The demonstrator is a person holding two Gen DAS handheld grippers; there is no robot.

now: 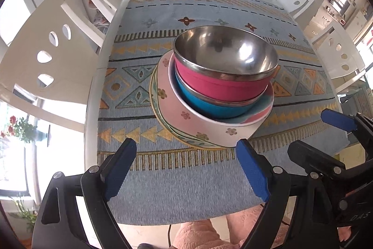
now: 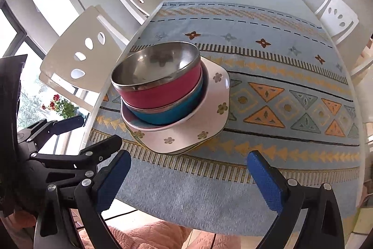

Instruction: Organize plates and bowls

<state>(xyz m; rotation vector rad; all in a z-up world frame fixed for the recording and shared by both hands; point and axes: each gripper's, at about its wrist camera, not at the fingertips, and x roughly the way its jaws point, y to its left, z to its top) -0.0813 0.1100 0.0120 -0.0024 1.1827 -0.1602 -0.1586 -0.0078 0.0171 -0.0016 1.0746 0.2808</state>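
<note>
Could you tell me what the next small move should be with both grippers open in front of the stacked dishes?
Probably draw both grippers back: the red steel-lined bowl already nests in the blue bowl on the pink flowered plates, and nothing is held.

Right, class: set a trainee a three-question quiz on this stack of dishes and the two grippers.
1. True or false: the red bowl sits inside the blue bowl.
2. Which dish lies lowest?
A. steel bowl
B. green-rimmed plate
C. pink bowl
3. Fill in: both the left gripper and the right gripper are ____ and hold nothing.

Key: 1 true; 2 B; 3 open.
</note>
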